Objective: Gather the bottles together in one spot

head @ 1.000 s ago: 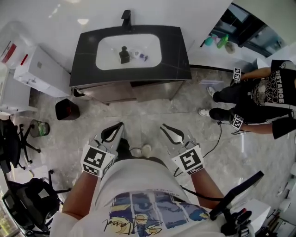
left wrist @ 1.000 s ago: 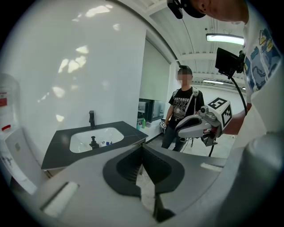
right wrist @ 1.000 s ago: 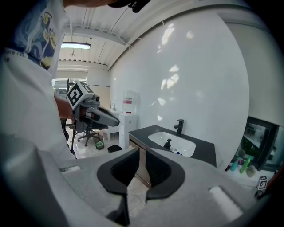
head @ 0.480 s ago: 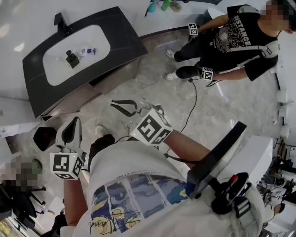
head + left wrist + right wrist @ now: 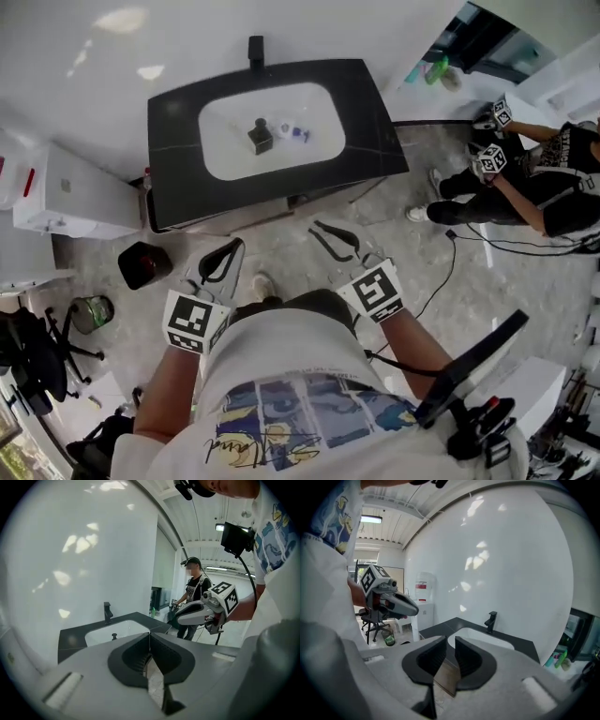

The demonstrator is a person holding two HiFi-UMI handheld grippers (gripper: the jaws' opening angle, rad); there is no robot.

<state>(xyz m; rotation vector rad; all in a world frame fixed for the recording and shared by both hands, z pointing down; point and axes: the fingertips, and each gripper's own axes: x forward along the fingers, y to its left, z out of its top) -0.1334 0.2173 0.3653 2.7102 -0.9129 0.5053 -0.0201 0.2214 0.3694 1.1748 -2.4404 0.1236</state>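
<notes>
A dark square bottle (image 5: 261,137) stands in the white sink basin (image 5: 225,150) of the black vanity (image 5: 375,141). Two small pale bottles (image 5: 292,131) lie beside it. Green and teal bottles (image 5: 433,70) stand on a ledge at the far right and also show in the right gripper view (image 5: 557,658). My left gripper (image 5: 238,245) is shut and empty, held over the floor just short of the vanity front. My right gripper (image 5: 316,225) has just been opening. A narrow gap shows between its tips, with nothing in it. The black faucet (image 5: 491,619) rises behind the basin.
A person in a black shirt (image 5: 553,178) crouches at the right with a cable (image 5: 450,262) trailing over the floor. To the left are a black bin (image 5: 143,264), a white cabinet (image 5: 70,192), a green jar (image 5: 94,311) and an office chair (image 5: 37,361).
Both grippers have come closer to the vanity's front edge. The head view swung off to the left half a second ago and is back square on the sink.
</notes>
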